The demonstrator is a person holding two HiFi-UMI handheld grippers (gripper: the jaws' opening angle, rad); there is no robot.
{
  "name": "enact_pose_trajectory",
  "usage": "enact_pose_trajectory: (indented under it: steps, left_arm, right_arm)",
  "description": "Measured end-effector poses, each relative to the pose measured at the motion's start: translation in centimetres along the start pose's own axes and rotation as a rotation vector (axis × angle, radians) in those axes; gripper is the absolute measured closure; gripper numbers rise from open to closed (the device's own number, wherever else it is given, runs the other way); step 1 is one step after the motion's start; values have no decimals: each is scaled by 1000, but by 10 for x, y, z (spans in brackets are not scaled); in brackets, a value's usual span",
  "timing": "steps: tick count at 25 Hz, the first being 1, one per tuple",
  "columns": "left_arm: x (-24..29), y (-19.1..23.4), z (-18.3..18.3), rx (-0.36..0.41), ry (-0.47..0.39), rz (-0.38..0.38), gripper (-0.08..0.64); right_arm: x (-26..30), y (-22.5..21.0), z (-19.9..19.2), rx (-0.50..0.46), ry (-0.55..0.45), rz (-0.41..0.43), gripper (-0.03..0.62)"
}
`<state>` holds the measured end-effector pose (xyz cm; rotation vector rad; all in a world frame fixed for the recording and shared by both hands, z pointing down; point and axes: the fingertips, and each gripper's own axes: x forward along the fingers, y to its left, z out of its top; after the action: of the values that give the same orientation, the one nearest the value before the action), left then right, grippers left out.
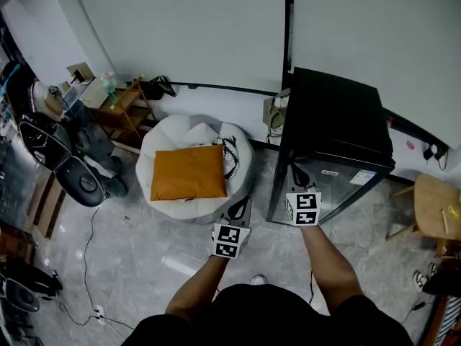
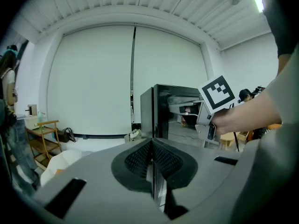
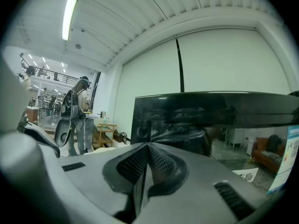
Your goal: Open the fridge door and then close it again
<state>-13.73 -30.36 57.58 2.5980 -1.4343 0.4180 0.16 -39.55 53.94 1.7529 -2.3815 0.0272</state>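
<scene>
Fridge: a black fridge [image 1: 335, 121] with a glass door is seen standing on the floor against the wall, to the right of the beanbag; its door is closed.
Left gripper: the left gripper [image 2: 152, 141] is held low in front of the fridge's left front corner, apart from it; its jaws are pressed together and nothing is gripped between them.
Right gripper: the right gripper [image 3: 148, 145] is pointed at the glass door, near its left side; its jaws are brought together with nothing between them. Whether the tips touch the door cannot be told.
Beanbag: a white beanbag [image 1: 173, 139] is set on the floor just left of the fridge, and an orange cushion [image 1: 189, 171] is laid on top of it.
Shelf: a wooden shelf unit [image 1: 124, 108] is placed by the wall beyond the beanbag.
Stool: a wooden stool [image 1: 436, 207] is seen to the right of the fridge.
</scene>
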Motion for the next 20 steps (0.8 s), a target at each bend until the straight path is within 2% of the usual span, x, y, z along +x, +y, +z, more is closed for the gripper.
enact_pose_trajectory:
  steps: [16,20]
  left_arm:
    - [-9,8,-2,-11,14,18,540]
    - [-14,10,4,-31,-10,24,540]
  right_arm:
    - [9,-6,-1,-2,17,10,574]
    - [6,-7,1,10,31,17,574]
